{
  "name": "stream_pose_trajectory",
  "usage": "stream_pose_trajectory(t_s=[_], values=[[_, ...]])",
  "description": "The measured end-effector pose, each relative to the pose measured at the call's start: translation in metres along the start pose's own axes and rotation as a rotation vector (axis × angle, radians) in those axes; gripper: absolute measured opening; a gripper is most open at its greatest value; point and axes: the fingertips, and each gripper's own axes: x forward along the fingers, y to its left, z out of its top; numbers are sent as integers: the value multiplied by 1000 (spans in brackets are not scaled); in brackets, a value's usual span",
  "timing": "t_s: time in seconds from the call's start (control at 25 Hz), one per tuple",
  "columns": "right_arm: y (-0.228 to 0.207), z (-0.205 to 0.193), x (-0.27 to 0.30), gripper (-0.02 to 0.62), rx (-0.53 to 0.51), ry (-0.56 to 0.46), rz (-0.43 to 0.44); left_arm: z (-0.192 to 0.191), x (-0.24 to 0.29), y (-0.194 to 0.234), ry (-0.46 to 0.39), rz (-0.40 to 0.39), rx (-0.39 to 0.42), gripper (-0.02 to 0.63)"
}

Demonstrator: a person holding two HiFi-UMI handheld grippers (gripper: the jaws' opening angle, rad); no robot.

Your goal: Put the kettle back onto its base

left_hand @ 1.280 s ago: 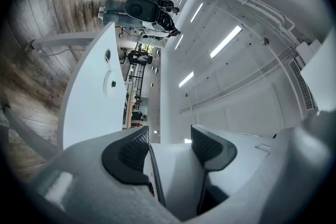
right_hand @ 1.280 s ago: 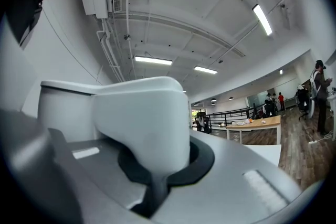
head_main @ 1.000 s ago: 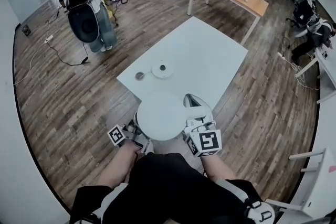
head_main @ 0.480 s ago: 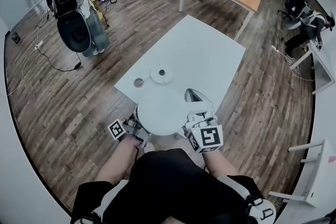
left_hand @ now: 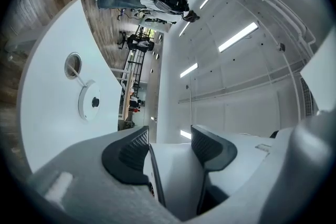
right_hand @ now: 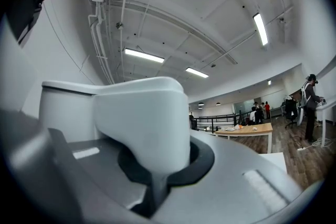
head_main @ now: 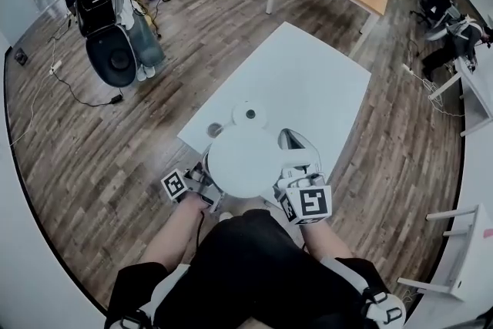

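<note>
Carrying the kettle (head_main: 245, 160) toward its seat is the step in hand, and it hangs in the air over the near edge of the table (head_main: 308, 81), just short of the base (head_main: 249, 114). The right gripper (head_main: 296, 179) has its jaws closed tight on the white handle (right_hand: 142, 123). The left gripper (head_main: 199, 185) has its jaws drawn in, with dark pads (left_hand: 128, 150) on either side of a white part of the kettle's body, and they look pressed on it. The round base lies flat near that same near edge, toward the left corner, with a small round hole (head_main: 215, 130) just beside it and a thin cord running between the two.

To do this well, I would hold the kettle level and bring it straight above the base, since from above the wide lid will likely hide the base once it is over it. The left gripper view shows the base's dark centre contact (left_hand: 95, 103), so that looks the better guide. Lower it straight, without tilt, so the underside meets that contact; a slight twist may help it seat. Release only once it rests flat, body grip first, then the handle
</note>
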Motion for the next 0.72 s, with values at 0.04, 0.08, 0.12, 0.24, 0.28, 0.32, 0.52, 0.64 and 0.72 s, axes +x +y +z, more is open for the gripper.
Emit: stream_pose_trajectory(t_s=[0.04, 0.08, 0.12, 0.24, 0.28, 0.32, 0.52, 0.64, 0.72], values=[[-2, 0, 3, 5, 0, -2, -7, 2, 3, 1, 5, 1, -1, 249], [-4, -1, 7, 5, -1, 1, -13, 4, 7, 3, 7, 3, -4, 249], [-8, -2, 10, 6, -1, 6, -17, 5, 11, 5, 5, 5, -8, 249], [-20, -8, 27, 5, 1, 22, -27, 12, 24, 17, -5, 17, -22, 249], [-24, -11, 34, 5, 5, 26, -29, 16, 28, 21, -6, 22, -25, 249], [-27, -16, 40, 5, 11, 30, -30, 21, 31, 25, -6, 27, -27, 249], [-42, -25, 66, 5, 21, 39, -30, 36, 52, 41, -1, 43, -31, 249], [-52, -31, 83, 5, 26, 51, -35, 47, 64, 52, 9, 54, -41, 249], [-58, -34, 95, 5, 27, 48, -38, 54, 76, 58, 26, 59, -44, 249]])
